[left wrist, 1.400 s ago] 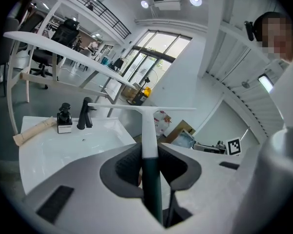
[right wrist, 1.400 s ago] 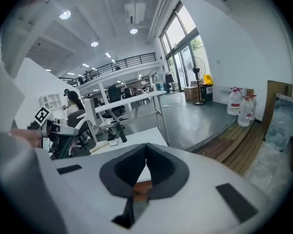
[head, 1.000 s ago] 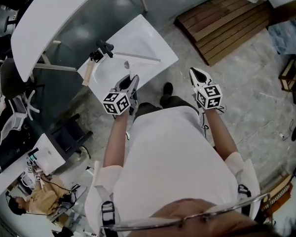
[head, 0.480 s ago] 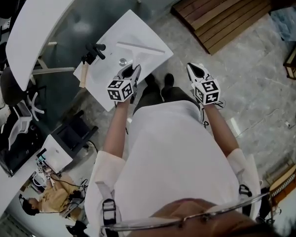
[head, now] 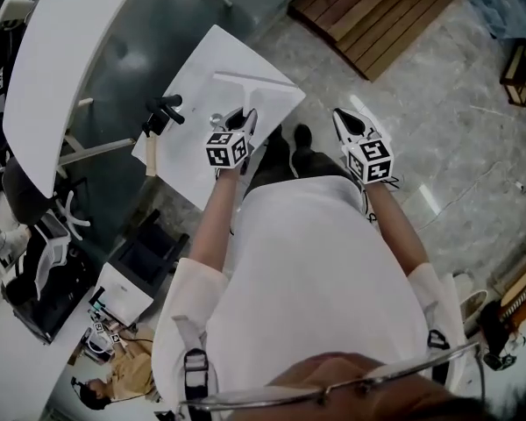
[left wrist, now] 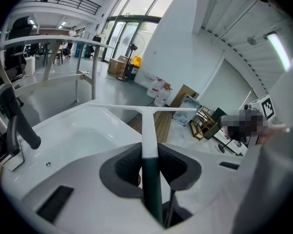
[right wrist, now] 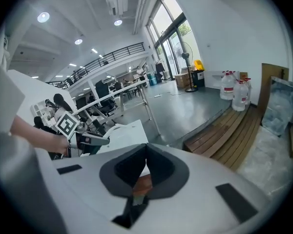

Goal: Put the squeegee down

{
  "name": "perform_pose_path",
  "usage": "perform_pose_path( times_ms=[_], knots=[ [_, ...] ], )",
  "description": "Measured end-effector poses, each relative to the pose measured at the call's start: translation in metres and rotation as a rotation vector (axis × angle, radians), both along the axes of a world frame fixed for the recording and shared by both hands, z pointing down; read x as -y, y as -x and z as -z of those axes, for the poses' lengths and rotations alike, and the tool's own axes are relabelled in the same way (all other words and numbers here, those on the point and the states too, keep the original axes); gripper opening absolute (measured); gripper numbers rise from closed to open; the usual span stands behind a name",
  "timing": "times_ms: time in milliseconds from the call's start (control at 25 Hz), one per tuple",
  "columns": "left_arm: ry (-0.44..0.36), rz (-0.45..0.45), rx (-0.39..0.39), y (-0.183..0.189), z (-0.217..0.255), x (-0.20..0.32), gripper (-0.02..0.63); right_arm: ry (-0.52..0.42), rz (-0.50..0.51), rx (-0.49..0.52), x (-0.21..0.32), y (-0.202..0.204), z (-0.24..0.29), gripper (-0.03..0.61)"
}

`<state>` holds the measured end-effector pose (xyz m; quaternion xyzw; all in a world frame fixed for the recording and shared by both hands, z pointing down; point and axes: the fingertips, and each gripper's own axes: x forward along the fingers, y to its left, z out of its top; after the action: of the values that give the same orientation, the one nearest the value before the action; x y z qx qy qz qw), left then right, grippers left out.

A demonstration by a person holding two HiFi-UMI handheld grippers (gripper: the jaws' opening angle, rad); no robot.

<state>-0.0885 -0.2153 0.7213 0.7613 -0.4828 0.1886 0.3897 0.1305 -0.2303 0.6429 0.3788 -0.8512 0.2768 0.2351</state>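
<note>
My left gripper [head: 243, 117] is shut on the squeegee [head: 254, 80], held over the white sink [head: 191, 152]. In the left gripper view the jaws [left wrist: 150, 152] clamp its dark green handle. The white stem [left wrist: 149, 130] runs forward to a long white blade that lies crosswise above the sink's far rim [left wrist: 63, 116]. Whether the blade touches the sink I cannot tell. My right gripper [head: 343, 122] hangs to the right of the sink, above the floor. Its jaws [right wrist: 145, 152] are shut with nothing between them.
A black faucet [head: 164, 108] stands at the sink's left edge, with a drain [head: 217, 121] in the basin. A curved white table [head: 61, 51] lies behind. A wooden pallet [head: 377, 7] and water bottles [right wrist: 234, 94] are at the right.
My left gripper has moved forward and down over the sink, carrying the squeegee with it. The right gripper has hardly shifted.
</note>
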Motion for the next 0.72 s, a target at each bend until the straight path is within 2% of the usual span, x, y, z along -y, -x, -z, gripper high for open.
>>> perform_pose_path(
  times_ms=[280,720],
  knots=[
    [0.052,-0.115,0.072,-0.01,-0.052,0.012,0.091,0.014,-0.061,-0.033,0.001,0.007,-0.001,0.006],
    [0.126,-0.16,0.169,-0.019,-0.102,0.011,0.091,0.073,-0.15,-0.072,-0.008,-0.003,-0.012,0.006]
  ],
)
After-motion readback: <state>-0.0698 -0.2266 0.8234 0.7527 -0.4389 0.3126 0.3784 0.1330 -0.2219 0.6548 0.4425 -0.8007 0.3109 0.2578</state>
